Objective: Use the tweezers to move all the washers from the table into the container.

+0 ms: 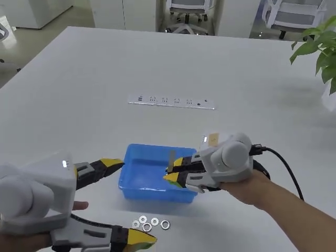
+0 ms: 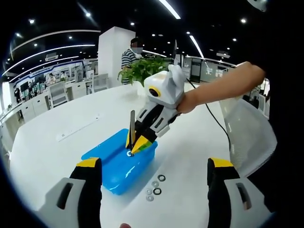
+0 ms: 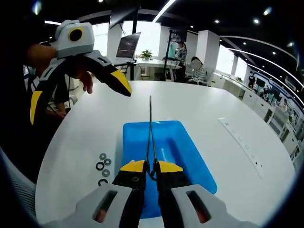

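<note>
A blue container [image 1: 137, 185] sits near the table's front edge. My right gripper [image 1: 173, 176] hovers over its right half, shut on thin metal tweezers [image 1: 171, 157] that stand upright between the jaws. In the right gripper view the tweezers [image 3: 150, 123] rise from the shut right gripper [image 3: 151, 166] above the container [image 3: 185, 156]. A small ring [image 2: 129, 153] shows at the tweezers' lower tip; whether it is held I cannot tell. Several washers [image 1: 149, 224] lie on the table in front of the container. My left gripper [image 1: 134, 202] is wide open left of them, holding nothing.
A white power strip [image 1: 171, 102] lies across the middle of the table [image 1: 79, 79]. Green plant leaves [image 1: 320, 50] reach in at the far right. Office chairs [image 1: 294, 16] stand behind the far edge. A cable [image 1: 286, 168] runs from the right gripper.
</note>
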The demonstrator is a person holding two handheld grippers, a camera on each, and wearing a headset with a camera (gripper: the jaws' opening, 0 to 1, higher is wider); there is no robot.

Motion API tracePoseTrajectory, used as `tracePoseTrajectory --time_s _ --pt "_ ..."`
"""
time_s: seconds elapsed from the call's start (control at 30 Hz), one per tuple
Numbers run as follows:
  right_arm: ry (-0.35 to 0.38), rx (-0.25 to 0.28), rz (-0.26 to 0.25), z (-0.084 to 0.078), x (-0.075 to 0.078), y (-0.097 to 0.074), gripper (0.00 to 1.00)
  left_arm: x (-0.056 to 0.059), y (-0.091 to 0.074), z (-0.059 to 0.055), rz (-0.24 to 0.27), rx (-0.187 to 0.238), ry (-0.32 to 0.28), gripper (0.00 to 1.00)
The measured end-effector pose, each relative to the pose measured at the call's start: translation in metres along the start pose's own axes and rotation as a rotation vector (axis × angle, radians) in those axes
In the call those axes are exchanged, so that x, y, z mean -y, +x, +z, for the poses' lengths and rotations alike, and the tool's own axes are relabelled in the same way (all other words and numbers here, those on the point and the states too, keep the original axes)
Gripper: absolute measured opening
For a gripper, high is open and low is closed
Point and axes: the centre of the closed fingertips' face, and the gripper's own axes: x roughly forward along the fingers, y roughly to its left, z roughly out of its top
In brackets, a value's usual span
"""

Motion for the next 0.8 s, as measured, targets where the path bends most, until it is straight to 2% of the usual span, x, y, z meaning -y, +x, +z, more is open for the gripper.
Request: tracePoseTrajectory --time_s 0.13,0.27,0.4,0.57,0.8 --pt "0.002 -0.006 0.006 -0.004 0.0 0.002 0.09 -0.003 0.006 0.005 -0.005 0.004 0.003 0.93" --pt "-0.001 -0.01 0.013 -0.007 -0.001 0.004 0.09 -0.006 0.011 0.004 -0.014 -0.003 0.009 0.89" --pt "0.005 -0.007 0.012 -0.01 0.001 0.006 0.09 -0.009 0.016 0.006 -0.023 -0.009 0.03 0.77" --pt "0.015 -0.003 0.009 -0.012 0.001 0.007 0.09 -0.014 0.023 0.01 -0.02 -0.001 0.039 0.7" --pt "0.023 -0.001 0.006 -0.015 0.004 0.007 0.1 -0.024 0.032 0.008 -0.023 -0.01 0.034 0.59"
